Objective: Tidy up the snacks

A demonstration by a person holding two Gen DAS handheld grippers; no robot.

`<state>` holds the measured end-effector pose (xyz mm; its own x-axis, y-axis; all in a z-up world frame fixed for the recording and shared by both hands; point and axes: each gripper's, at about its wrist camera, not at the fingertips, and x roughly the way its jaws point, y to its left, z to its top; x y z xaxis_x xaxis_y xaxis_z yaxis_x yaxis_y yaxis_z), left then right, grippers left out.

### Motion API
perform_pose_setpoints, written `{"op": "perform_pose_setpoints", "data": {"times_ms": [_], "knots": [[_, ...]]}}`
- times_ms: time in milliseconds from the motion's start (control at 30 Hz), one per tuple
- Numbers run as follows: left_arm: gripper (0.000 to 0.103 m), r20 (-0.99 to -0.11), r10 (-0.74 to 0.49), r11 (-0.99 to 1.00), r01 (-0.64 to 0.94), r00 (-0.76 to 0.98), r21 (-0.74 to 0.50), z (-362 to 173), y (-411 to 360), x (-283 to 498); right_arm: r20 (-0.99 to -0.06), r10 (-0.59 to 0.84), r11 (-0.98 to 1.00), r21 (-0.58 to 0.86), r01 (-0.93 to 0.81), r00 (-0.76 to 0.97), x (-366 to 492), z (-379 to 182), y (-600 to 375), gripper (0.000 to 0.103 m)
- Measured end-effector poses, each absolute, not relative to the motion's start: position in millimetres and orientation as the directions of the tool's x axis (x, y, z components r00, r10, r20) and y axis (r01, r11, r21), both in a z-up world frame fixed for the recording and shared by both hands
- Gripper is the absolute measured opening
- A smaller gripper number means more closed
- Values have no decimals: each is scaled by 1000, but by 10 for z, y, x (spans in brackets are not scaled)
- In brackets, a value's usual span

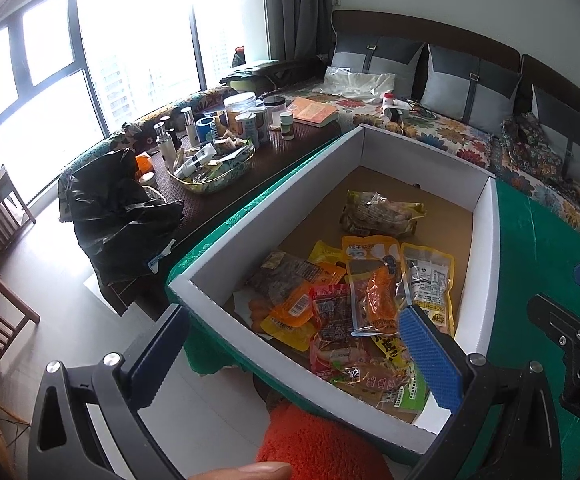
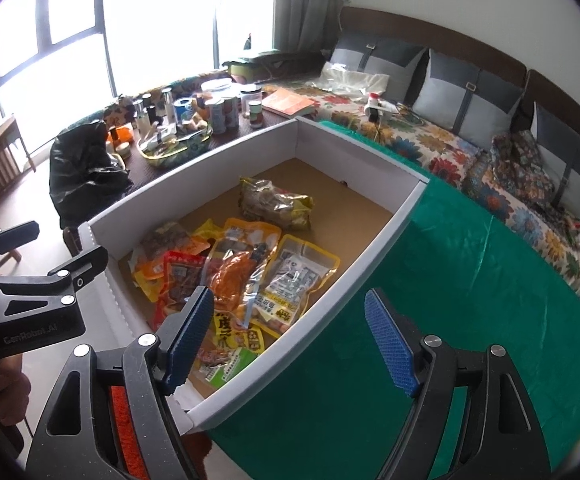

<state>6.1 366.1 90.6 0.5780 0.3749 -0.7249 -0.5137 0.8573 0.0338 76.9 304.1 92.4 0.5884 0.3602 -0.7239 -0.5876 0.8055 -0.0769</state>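
2 grippers point(image 1: 298, 356) point(image 2: 290, 340), 1 box point(image 1: 274, 208)

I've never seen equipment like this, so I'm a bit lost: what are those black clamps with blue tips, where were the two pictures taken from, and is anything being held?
There is no robot here. A person holds a hand-operated clamp in each hand, and each clamp carries a wide-angle camera that looks along its two fingers. One picture comes from the left gripper, the other from the right gripper. Both are open and hold nothing.

They hover over a white cardboard box that stands on a green tablecloth. In the box lies a pile of snack packets, with one yellow-edged bag lying apart, deeper in the box. Behind is a dark table crowded with jars and bottles, and a sofa with grey cushions.
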Motion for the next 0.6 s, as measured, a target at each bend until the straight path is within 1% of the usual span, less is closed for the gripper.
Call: {"op": "perform_pose_setpoints", "data": {"times_ms": [167, 600], "knots": [[103, -730, 366, 851, -525, 578, 11, 935, 3680, 36, -727, 371, 800, -67, -596, 578, 755, 953, 3082, 81], [103, -728, 398, 830, -557, 559, 27, 923, 3744, 32, -735, 377, 795, -55, -604, 563, 785, 964, 3154, 82]]}}
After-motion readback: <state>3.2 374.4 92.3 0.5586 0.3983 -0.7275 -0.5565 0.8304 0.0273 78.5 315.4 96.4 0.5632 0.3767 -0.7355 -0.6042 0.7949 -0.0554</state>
